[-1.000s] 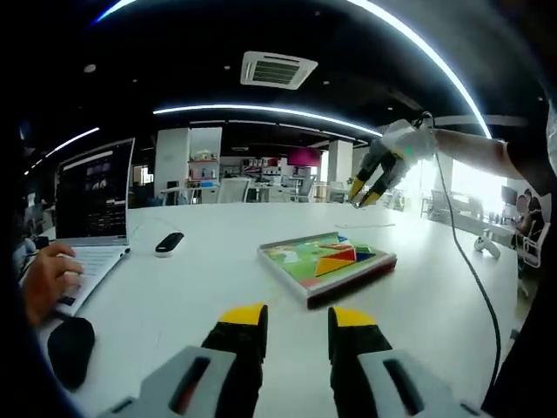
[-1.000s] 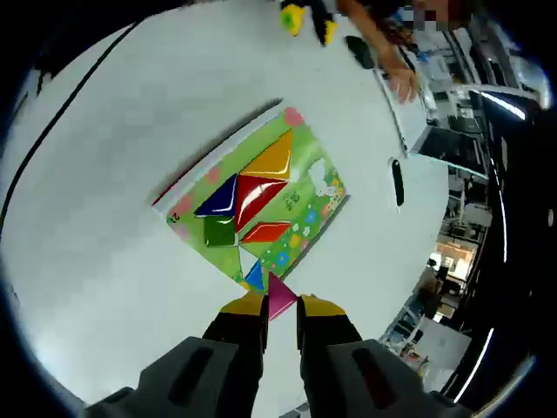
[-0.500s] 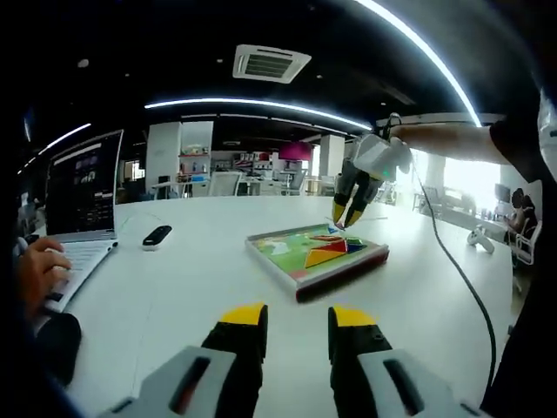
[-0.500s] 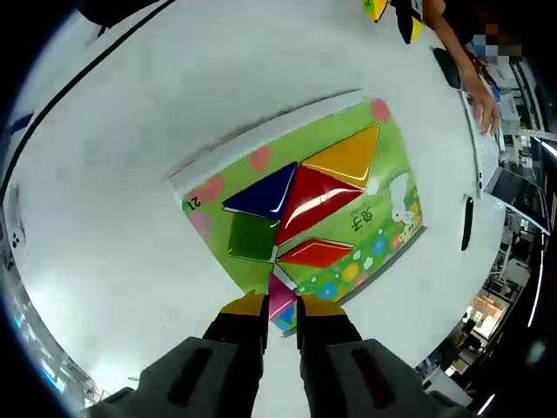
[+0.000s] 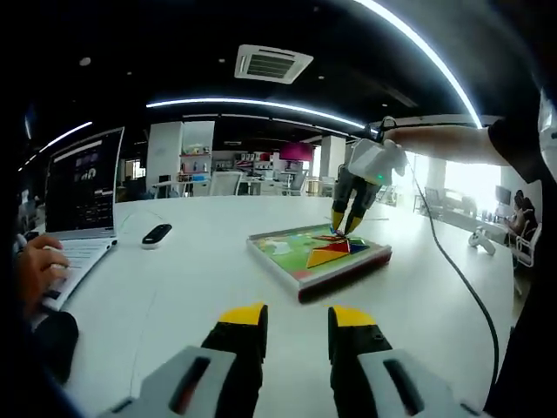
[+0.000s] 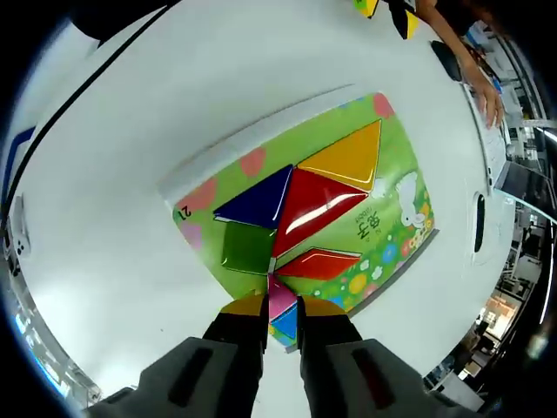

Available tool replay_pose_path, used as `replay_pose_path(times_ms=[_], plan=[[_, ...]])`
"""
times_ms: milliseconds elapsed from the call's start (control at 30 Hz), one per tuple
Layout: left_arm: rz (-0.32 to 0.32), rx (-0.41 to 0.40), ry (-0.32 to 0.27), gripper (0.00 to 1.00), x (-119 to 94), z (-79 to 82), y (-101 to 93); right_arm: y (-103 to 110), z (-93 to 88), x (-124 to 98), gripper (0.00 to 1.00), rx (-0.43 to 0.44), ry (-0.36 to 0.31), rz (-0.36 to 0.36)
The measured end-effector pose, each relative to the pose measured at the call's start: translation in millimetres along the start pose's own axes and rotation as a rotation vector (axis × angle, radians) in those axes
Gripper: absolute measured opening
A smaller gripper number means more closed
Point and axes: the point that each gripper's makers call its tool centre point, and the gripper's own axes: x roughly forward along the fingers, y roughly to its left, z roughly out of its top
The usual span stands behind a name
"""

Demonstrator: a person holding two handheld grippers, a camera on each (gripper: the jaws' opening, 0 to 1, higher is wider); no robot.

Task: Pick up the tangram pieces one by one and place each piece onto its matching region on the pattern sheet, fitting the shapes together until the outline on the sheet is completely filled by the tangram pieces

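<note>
The green pattern sheet [image 6: 383, 228] lies on a white table, carrying an orange triangle [image 6: 350, 159], a big red triangle [image 6: 309, 205], a dark blue triangle [image 6: 259, 198], a green square [image 6: 246, 246], a red parallelogram [image 6: 319, 263] and a light blue piece [image 6: 284, 324]. My right gripper [image 6: 280, 305] is shut on a pink triangle [image 6: 279, 298], holding it at the sheet's near edge just below the square. In the left gripper view the sheet [image 5: 315, 252] lies ahead with the right gripper [image 5: 342, 226] tip-down on it. My left gripper [image 5: 298, 315] hovers open over bare table.
A laptop [image 5: 80, 198] with a person's hand [image 5: 35, 272] on it sits at the left, beside a black mouse [image 5: 54, 338] and a small black device [image 5: 157, 235]. A cable [image 5: 452, 270] trails from the right gripper. The white table [image 5: 174, 287] spreads around the sheet.
The right gripper has come down closer to the sheet with the pink triangle, now at the near edge by the green square. The left gripper has stayed put.
</note>
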Motion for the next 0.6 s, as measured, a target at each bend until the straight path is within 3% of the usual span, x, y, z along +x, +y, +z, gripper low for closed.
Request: replay_pose_path(times_ms=[400, 600], plan=[[0.007, -0.010, 0.001, 0.30, -2.2, -2.4, 2.5, -1.6, -3.4, 0.4, 0.15, 0.048, 0.001, 0.023], [0.001, -0.010, 0.005, 0.30, -1.4, -3.9, -0.3, -1.8, -3.9, 2.3, 0.15, 0.035, 0.000, 0.076]])
